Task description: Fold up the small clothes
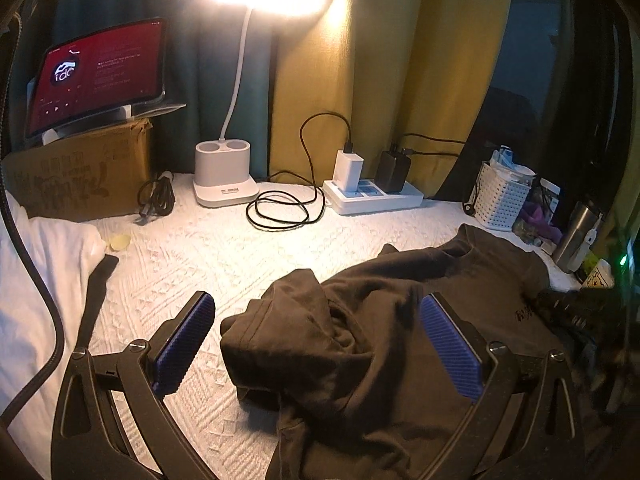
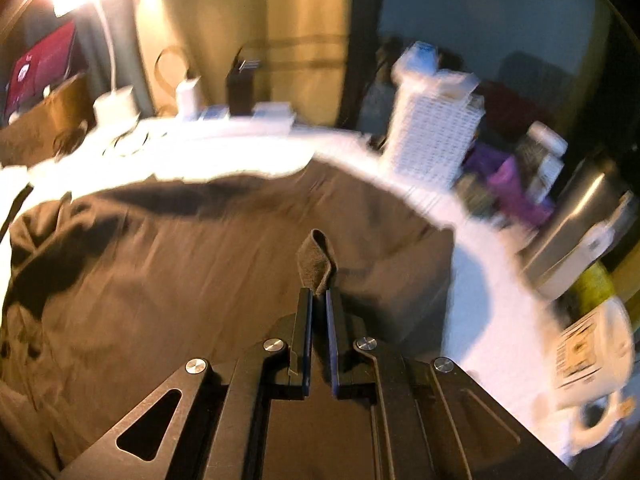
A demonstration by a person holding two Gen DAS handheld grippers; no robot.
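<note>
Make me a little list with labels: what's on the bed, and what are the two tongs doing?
clothing: dark brown shirt, crumpled on the white cover
left tongs: open, above the shirt's bunched part
right tongs: shut on a pinch of shirt fabric
light: white desk lamp, switched on
behind: tablet on a cardboard box, power strip
right edge: white basket, steel bottle

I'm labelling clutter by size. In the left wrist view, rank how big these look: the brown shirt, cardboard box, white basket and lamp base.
1. brown shirt, though it lies nearest the camera
2. cardboard box
3. and 4. lamp base and white basket: too alike to rank
</note>
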